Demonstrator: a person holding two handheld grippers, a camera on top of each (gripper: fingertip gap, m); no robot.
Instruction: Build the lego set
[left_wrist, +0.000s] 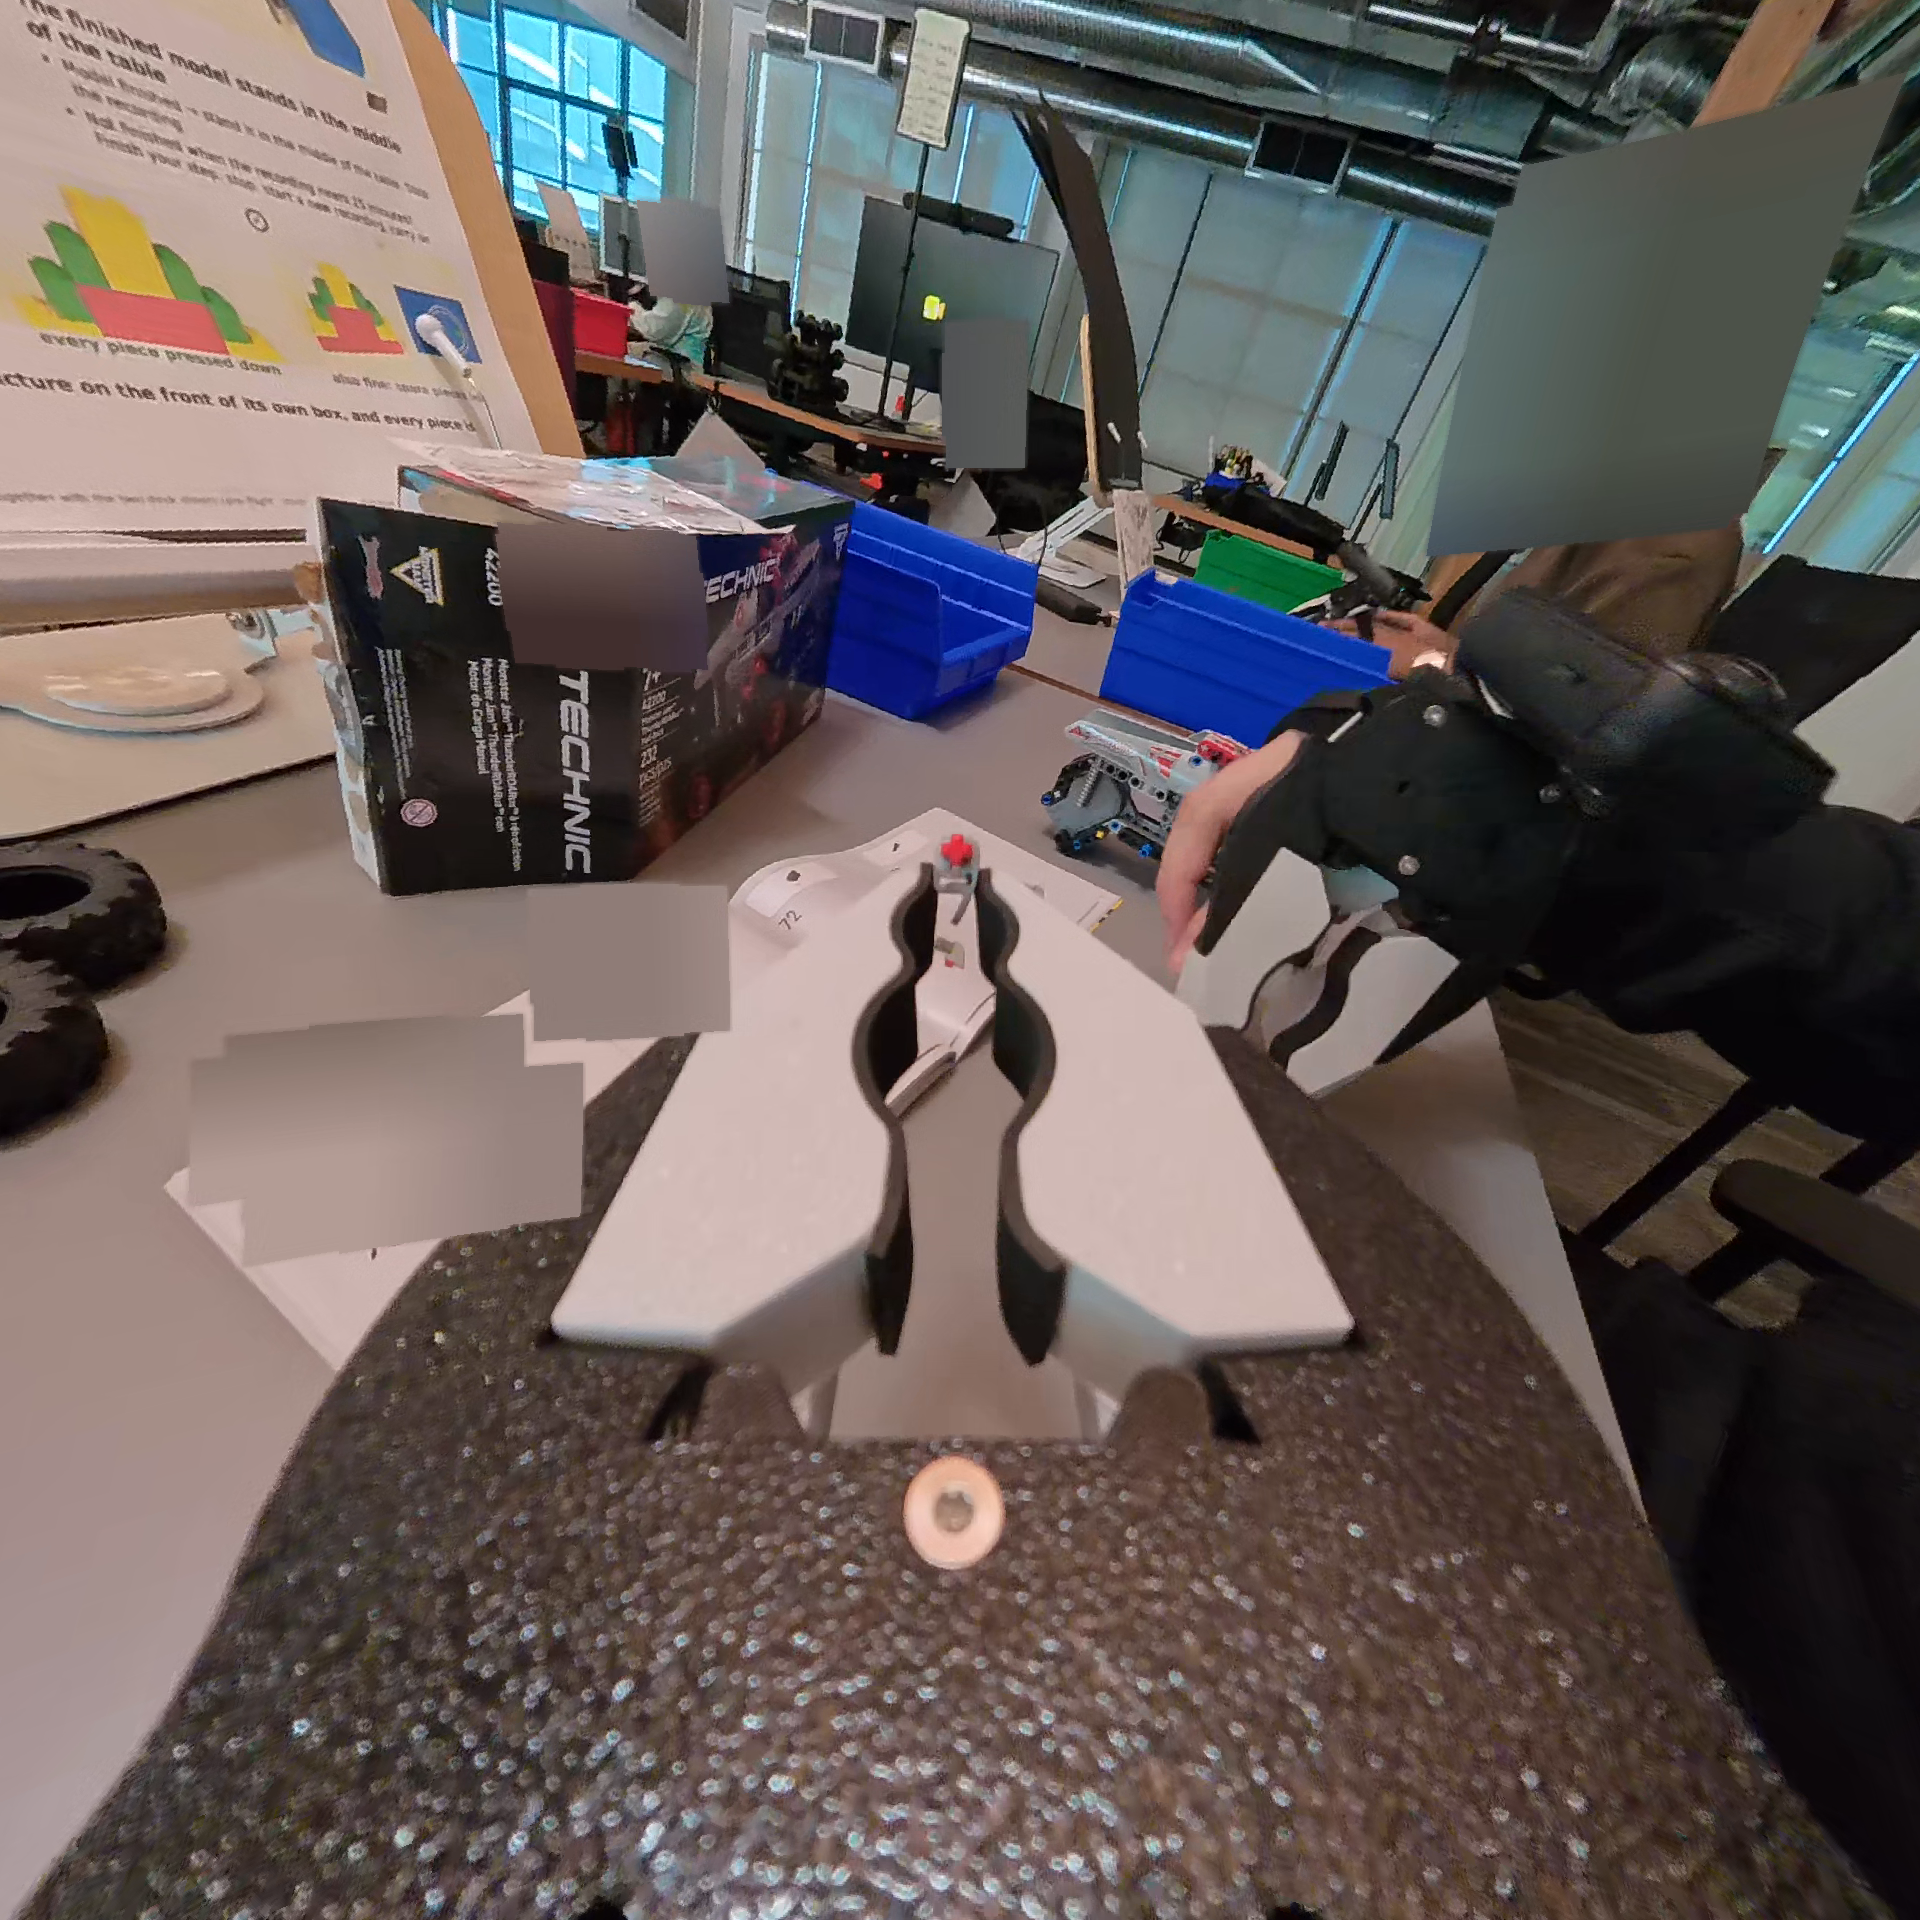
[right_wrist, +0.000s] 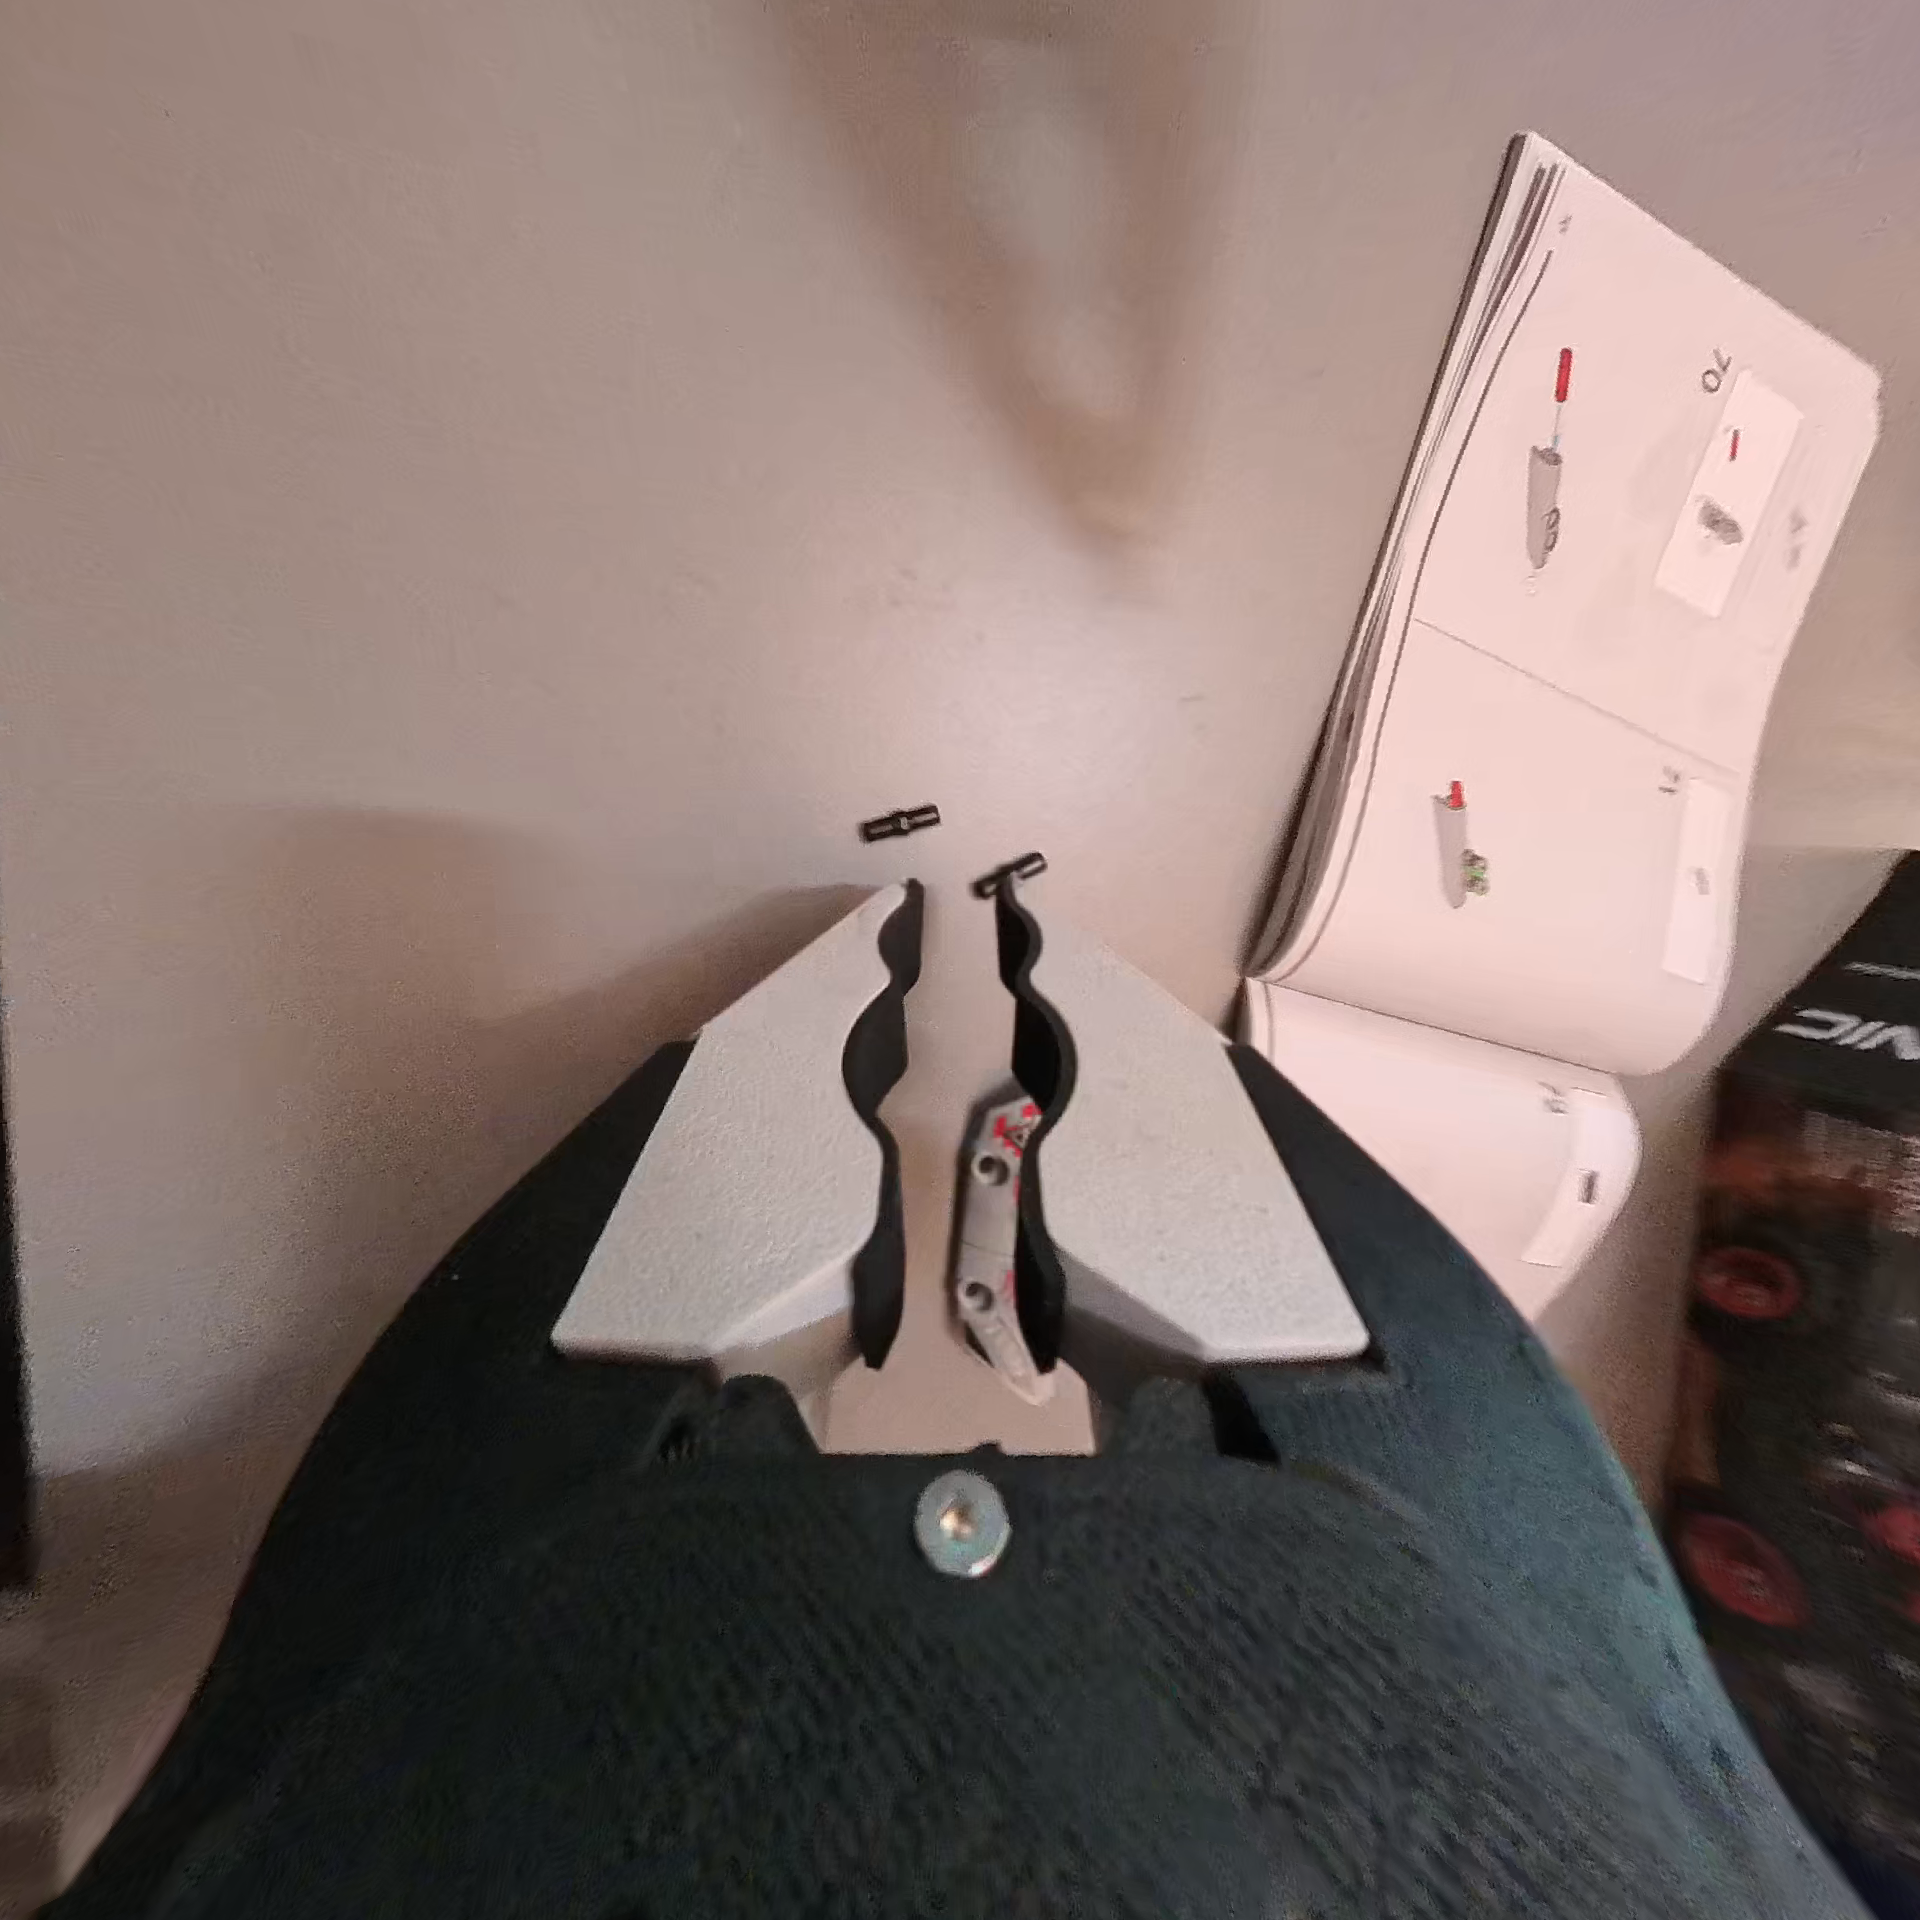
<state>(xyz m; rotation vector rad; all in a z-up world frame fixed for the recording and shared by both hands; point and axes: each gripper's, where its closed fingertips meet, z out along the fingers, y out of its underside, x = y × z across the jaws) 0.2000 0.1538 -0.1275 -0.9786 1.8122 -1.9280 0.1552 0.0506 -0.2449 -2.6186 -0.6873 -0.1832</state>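
My left hand-held gripper (left_wrist: 956, 883) pinches the small grey piece with the red axle (left_wrist: 955, 864) at its tips. My right hand-held gripper (right_wrist: 951, 888) gapes, empty, over two black pins (right_wrist: 900, 825) on the bench (right_wrist: 416, 520) at twelve o'clock; I'd centre on one pin, then squeeze gently.

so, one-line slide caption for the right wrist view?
Right gripper open above two small black pins on the grey table, open instruction booklet alongside.
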